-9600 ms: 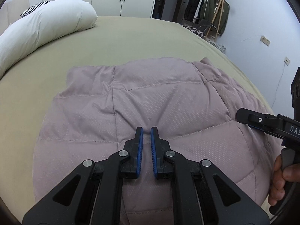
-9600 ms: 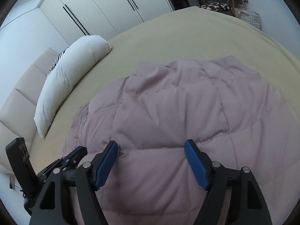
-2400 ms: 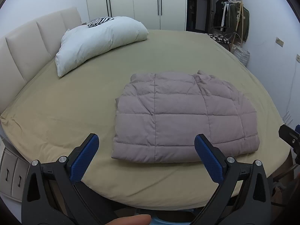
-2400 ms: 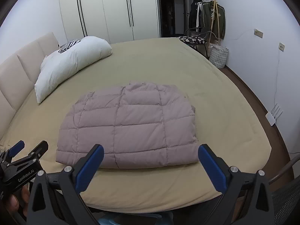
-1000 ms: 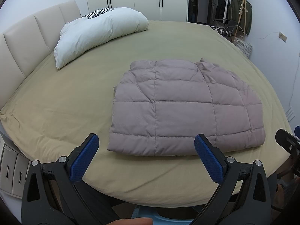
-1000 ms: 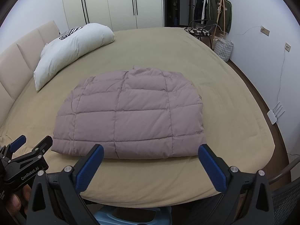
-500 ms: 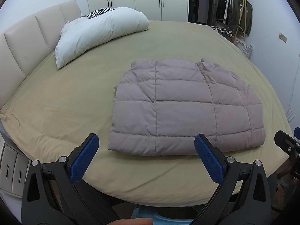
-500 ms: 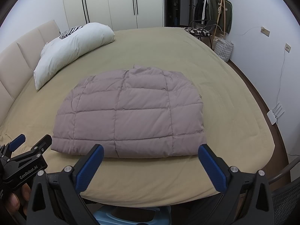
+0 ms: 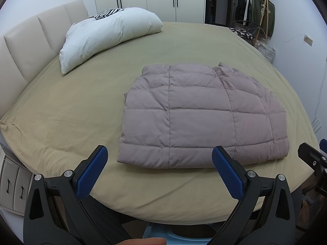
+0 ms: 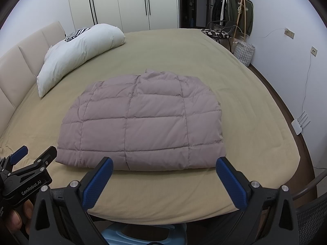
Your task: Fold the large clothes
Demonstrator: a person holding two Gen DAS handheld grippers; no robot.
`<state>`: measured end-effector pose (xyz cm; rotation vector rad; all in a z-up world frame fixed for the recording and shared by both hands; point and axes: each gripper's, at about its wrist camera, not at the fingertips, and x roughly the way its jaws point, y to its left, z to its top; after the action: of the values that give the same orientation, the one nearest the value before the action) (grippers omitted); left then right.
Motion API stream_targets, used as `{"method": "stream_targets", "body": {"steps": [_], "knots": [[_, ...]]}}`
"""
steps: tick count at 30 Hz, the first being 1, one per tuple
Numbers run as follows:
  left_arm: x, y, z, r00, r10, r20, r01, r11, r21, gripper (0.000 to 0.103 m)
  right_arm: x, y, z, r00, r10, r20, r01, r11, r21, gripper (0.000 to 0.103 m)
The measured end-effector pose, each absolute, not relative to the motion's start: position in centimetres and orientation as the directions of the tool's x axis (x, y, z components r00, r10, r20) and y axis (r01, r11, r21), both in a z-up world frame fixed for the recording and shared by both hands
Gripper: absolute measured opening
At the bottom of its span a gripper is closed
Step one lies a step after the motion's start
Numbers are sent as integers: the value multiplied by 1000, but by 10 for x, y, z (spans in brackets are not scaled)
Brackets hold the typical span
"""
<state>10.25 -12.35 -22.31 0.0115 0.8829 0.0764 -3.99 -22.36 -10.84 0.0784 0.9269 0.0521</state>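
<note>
A mauve quilted puffer jacket [image 9: 202, 118] lies folded into a flat rectangle on the tan bed [image 9: 71, 112], near its front edge; it also shows in the right wrist view [image 10: 143, 122]. My left gripper [image 9: 159, 167] is open and empty, held back over the bed's front edge, short of the jacket. My right gripper [image 10: 163, 175] is open and empty, also just short of the jacket's near edge. The left gripper also shows at the lower left of the right wrist view [image 10: 32, 157].
A white pillow [image 9: 106, 36] lies at the head of the bed by the beige headboard [image 9: 30, 47]. White wardrobes [image 10: 122, 4] stand behind. A clothes rack [image 10: 235, 10], chair and checked basket [image 10: 244, 54] stand at the right. A blue stool [image 10: 143, 236] is below.
Both grippers, shut or close over the jacket 9.6 s ago, have opened and pulled back off the bed. In the last second almost nothing has moved.
</note>
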Motion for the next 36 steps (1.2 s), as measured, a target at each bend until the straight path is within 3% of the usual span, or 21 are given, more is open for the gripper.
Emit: {"method": "stream_targets", "body": {"steps": [36], "knots": [[99,-126,-223,638,82,-766,-75,996,44,103,-40,-226,-110,599,83,-797,-22,996,87,103]]}}
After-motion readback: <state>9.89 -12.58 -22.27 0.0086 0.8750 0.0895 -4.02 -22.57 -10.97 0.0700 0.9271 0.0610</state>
